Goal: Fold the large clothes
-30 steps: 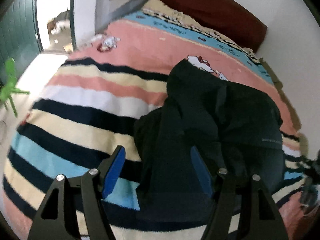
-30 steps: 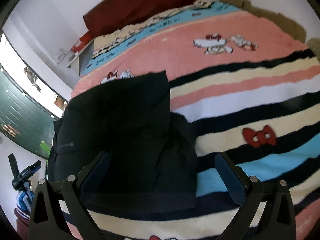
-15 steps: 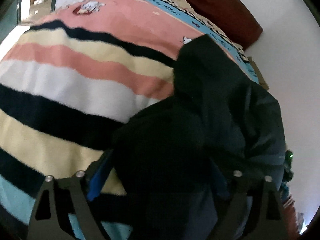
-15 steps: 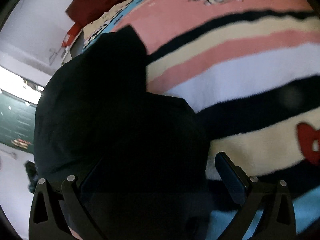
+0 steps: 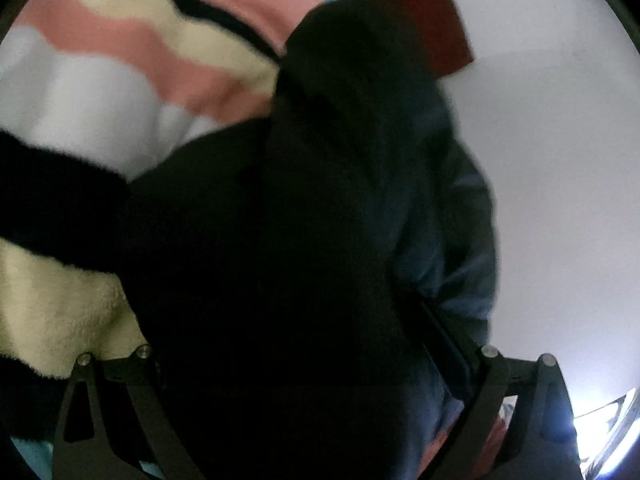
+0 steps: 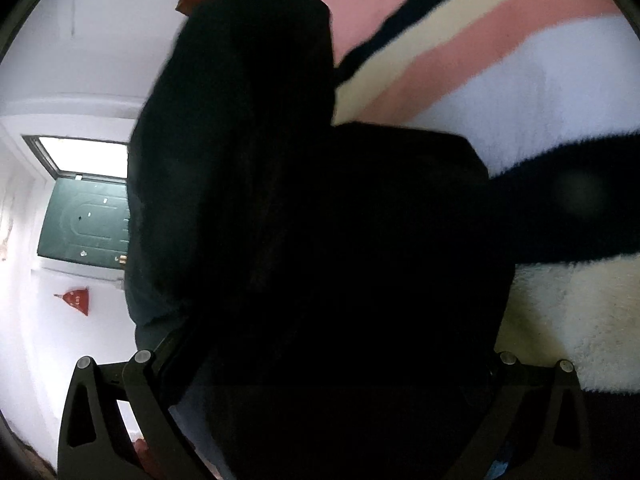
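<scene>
A large black garment lies bunched on the striped bed blanket and fills most of both views; it also shows in the right wrist view. My left gripper is pushed low into the garment's near edge, its jaws spread wide with cloth between them and the fingertips hidden by fabric. My right gripper is likewise down at the garment's near edge, jaws wide apart, fingertips buried in the cloth.
The fleece blanket has pink, cream, white and black stripes. A dark red headboard and white wall lie behind. A green door and a red hanging ornament show at the left of the right wrist view.
Both grippers have dropped from above the bed down to the garment's near edge and pushed into it. The cloth now fills both views and hides the fingertips.
</scene>
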Tool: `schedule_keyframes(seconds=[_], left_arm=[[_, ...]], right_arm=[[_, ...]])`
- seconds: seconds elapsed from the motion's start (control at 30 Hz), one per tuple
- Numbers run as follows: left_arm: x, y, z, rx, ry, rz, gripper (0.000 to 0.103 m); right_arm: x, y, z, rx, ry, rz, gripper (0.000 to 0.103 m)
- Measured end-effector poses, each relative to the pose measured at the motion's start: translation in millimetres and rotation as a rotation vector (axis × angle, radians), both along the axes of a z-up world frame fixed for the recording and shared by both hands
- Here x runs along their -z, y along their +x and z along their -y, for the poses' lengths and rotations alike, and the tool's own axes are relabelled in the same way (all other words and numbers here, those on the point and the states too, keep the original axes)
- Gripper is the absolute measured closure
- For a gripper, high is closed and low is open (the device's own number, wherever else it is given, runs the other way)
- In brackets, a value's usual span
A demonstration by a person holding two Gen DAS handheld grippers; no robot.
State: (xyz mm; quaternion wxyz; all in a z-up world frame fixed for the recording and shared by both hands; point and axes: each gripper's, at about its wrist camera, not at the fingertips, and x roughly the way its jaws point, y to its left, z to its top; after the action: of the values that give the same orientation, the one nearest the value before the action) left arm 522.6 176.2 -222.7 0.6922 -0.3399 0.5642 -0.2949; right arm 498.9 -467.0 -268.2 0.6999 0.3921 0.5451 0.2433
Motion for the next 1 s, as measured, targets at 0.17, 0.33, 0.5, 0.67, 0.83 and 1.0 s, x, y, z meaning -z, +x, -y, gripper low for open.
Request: schedule_keyframes(seconds=[0.17, 0.33, 0.5, 0.67, 0.83, 1.0], left_arm=[[-0.1, -0.7, 13.9, -0.006, 0.074, 0.020, 0.000], [-18.4, -14.1, 39.6, -0.025, 0.205, 0.094, 0.007], [-60.4, -27.8, 54.7, -0.023, 0.175, 0.211, 0.057], [-110.9, -31.2, 62.4, -0.032, 0.169, 0.318, 0.071], [-156.4, -47.9, 61.5, -0.032, 0.145, 0.397, 0.071], [-199.4, -76.6, 60.9, -0.035, 0.108, 0.481, 0.071]], right_arm=[[1.8, 1.5, -9.2, -0.027, -0.047, 0.009, 0.001], [-4.1, -1.7, -21.8, -0.030, -0.109, 0.042, 0.001], [-35.9, -7.5, -35.2, 0.005, -0.080, 0.131, 0.039], [-96.1, -6.5, -56.6, -0.030, -0.186, 0.277, 0.064], [-156.7, -18.7, -68.1, -0.028, -0.229, 0.390, 0.067], [-215.0, -42.4, -55.1, -0.017, -0.210, 0.488, 0.069]])
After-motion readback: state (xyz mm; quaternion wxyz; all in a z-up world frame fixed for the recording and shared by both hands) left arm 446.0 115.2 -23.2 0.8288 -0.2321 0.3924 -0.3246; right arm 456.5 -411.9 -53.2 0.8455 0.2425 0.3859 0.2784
